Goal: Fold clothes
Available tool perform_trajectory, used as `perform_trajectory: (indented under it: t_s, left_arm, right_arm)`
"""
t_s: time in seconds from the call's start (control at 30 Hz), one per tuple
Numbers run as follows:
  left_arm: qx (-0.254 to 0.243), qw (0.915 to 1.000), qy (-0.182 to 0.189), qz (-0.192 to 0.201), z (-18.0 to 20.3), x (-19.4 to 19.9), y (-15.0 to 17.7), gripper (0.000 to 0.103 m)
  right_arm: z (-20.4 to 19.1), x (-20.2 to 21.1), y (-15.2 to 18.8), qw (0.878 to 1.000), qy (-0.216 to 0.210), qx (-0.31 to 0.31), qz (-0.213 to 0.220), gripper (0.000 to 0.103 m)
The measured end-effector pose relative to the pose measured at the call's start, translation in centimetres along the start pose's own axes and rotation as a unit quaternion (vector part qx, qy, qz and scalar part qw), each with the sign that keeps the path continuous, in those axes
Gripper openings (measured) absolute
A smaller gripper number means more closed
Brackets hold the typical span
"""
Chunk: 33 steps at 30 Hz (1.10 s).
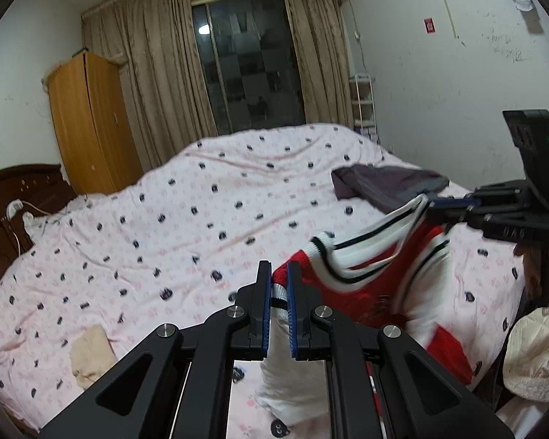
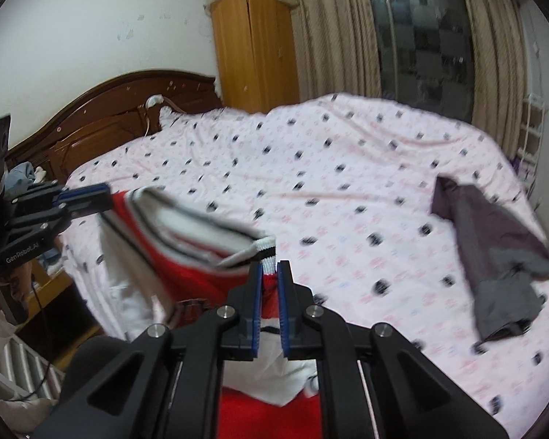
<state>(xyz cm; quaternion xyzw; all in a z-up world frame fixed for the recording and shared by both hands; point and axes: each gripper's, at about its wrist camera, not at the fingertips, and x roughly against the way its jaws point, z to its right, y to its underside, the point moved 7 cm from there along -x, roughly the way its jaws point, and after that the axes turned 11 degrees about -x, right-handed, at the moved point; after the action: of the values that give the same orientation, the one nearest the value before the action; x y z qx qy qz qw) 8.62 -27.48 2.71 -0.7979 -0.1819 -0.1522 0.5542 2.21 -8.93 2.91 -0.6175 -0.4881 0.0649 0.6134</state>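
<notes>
Left hand-held gripper (image 1: 278, 269): pinching ribbed edge of red-and-white knit garment (image 1: 369, 274).
Right hand-held gripper (image 2: 269, 269): pinching another ribbed edge.
Ahead: pink patterned bedsheet (image 1: 201, 201), open.

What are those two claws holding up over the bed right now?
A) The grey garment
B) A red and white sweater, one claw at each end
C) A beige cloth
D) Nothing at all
B: the left claw and the right claw each pinch the striped edge of the red and white sweater, while the grey garment and the beige cloth lie untouched on the bed.
</notes>
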Motion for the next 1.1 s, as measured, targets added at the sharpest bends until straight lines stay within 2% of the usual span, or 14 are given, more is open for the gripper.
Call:
perform_trajectory:
  t_s: [0.13, 0.23, 0.3, 0.4, 0.47, 0.53, 0.6, 0.63, 0.73, 0.9, 1.1]
  left_arm:
    - [-0.001, 0.9992, -0.024, 0.033, -0.9, 2.2, -2.4, 0.007]
    - [-0.001, 0.9988, -0.017, 0.046, -1.0, 2.9, -3.7, 0.007]
    - [-0.008, 0.9996, 0.000, 0.027, 0.0, 1.8, -3.5, 0.007]
    - [-0.027, 0.9974, 0.066, -0.009, 3.0, 0.3, -1.9, 0.007]
    - [-0.055, 0.9958, 0.072, -0.015, 5.4, 0.0, -0.8, 0.008]
    - [-0.083, 0.9932, 0.079, -0.022, 7.8, -0.3, 0.2, 0.020]
    - [-0.102, 0.9914, 0.078, -0.022, 10.3, -0.6, 1.3, 0.059]
    - [-0.108, 0.9910, 0.076, -0.020, 11.6, -0.8, 1.8, 0.063]
    - [-0.125, 0.9873, 0.097, -0.018, 15.6, -1.5, 3.1, 0.065]
    - [-0.152, 0.9837, 0.095, -0.019, 20.6, -3.8, 4.3, 0.065]
    - [-0.153, 0.9849, 0.079, -0.023, 22.5, -6.4, 5.1, 0.064]
  right_arm:
    - [1.2, 3.4, -2.3, 0.999, 0.012, 0.010, 0.042, 0.008]
    - [1.5, 5.3, -3.4, 0.998, 0.021, 0.017, 0.060, 0.008]
    - [1.7, 6.2, -4.0, 0.997, 0.026, 0.020, 0.066, 0.008]
    - [2.5, 5.1, -3.6, 0.998, 0.027, 0.021, 0.043, 0.008]
    - [3.1, 3.9, -3.0, 0.999, 0.028, 0.025, 0.024, 0.008]
    - [3.4, 3.1, -2.6, 0.999, 0.026, 0.023, 0.014, 0.008]
    - [3.7, 2.4, -2.2, 1.000, 0.024, 0.019, 0.005, 0.008]
    - [3.7, 2.3, -2.0, 1.000, 0.022, 0.016, 0.003, 0.008]
    - [3.7, 2.3, -1.8, 1.000, 0.018, 0.018, 0.004, 0.008]
    - [3.4, 2.5, -1.7, 1.000, 0.015, 0.025, 0.002, 0.008]
    - [3.4, 2.7, -1.6, 1.000, 0.015, 0.025, 0.000, 0.008]
